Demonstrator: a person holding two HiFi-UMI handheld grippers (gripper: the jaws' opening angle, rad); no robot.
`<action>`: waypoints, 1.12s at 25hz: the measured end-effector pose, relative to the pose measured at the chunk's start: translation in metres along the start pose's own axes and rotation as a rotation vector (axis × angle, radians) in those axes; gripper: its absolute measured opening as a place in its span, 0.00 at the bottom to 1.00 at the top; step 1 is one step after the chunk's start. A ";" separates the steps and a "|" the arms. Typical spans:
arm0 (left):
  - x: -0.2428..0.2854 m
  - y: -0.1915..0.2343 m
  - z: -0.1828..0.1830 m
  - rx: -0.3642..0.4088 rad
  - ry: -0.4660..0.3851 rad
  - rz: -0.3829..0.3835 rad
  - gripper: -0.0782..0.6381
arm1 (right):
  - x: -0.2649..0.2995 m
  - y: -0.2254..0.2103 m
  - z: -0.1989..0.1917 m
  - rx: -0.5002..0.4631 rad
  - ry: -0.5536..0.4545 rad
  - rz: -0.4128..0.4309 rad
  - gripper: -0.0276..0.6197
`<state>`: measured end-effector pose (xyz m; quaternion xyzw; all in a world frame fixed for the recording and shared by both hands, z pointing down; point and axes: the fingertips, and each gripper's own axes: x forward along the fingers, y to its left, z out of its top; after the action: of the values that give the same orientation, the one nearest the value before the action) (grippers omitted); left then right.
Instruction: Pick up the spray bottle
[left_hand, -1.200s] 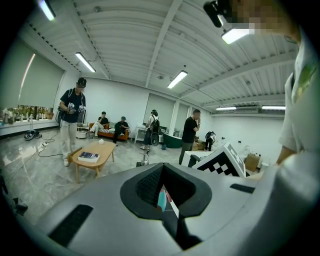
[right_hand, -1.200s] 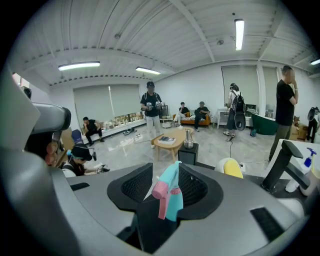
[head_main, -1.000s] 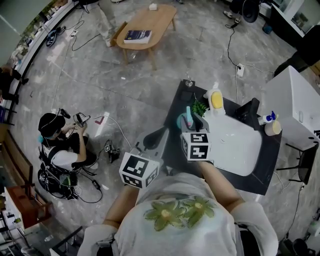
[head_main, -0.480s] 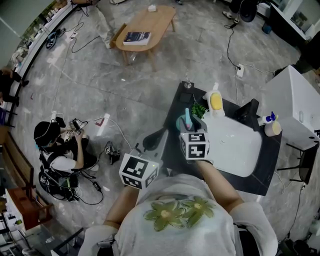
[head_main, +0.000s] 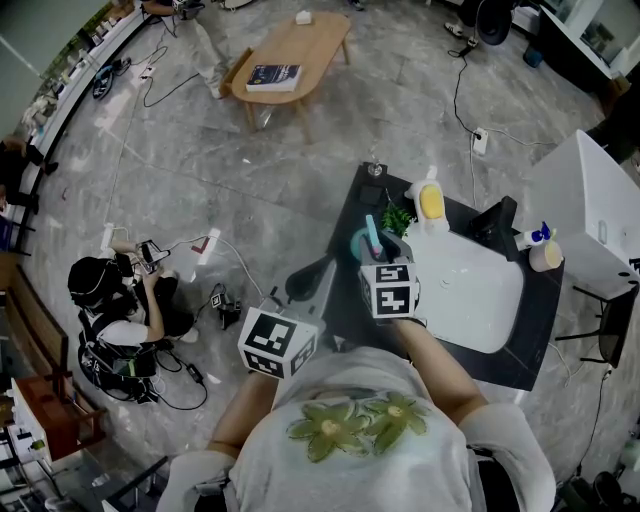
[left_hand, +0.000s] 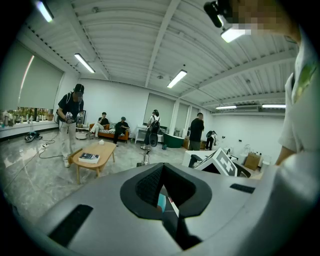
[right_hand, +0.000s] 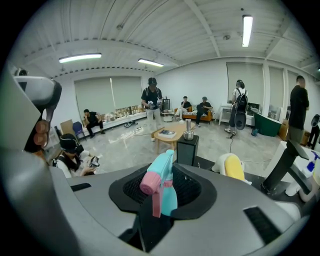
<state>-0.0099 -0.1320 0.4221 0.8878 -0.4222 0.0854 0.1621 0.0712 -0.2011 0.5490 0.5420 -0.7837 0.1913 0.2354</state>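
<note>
The spray bottle (head_main: 371, 235), teal with a pink nozzle and trigger, stands near the left edge of the dark table (head_main: 345, 300). My right gripper (head_main: 372, 252) reaches over the table with a jaw on each side of the bottle. In the right gripper view the bottle (right_hand: 168, 196) rises between the ribbed pads (right_hand: 134, 190) of the right gripper (right_hand: 161, 201). The jaws are closing and I see no pad pressing on it. My left gripper (head_main: 306, 280) hangs just off the table's left edge. In its own view the left gripper (left_hand: 168, 201) shows only a narrow slit and holds nothing.
On the table are a white basin (head_main: 470, 290), a yellow and white bottle (head_main: 432, 200), a small green plant (head_main: 398, 215) and a black box with a metal cup (head_main: 375, 180). A white cabinet (head_main: 590, 215) stands at right. A person sits on the floor (head_main: 115, 310) at left, among cables.
The bottle's head has shifted slightly left between the right jaws. The person seated on the floor has shifted and bent over. The left gripper has not moved.
</note>
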 end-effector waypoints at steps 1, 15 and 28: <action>0.000 0.000 0.000 0.000 0.000 0.000 0.12 | -0.001 0.000 0.003 -0.010 -0.011 -0.001 0.21; -0.005 -0.001 0.001 -0.001 -0.010 0.002 0.12 | 0.000 -0.001 -0.002 -0.029 0.009 0.011 0.17; -0.012 -0.002 0.002 0.005 -0.016 -0.003 0.12 | -0.008 0.000 0.005 -0.033 -0.004 0.024 0.16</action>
<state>-0.0159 -0.1232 0.4168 0.8894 -0.4221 0.0792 0.1564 0.0728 -0.1976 0.5403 0.5291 -0.7937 0.1801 0.2403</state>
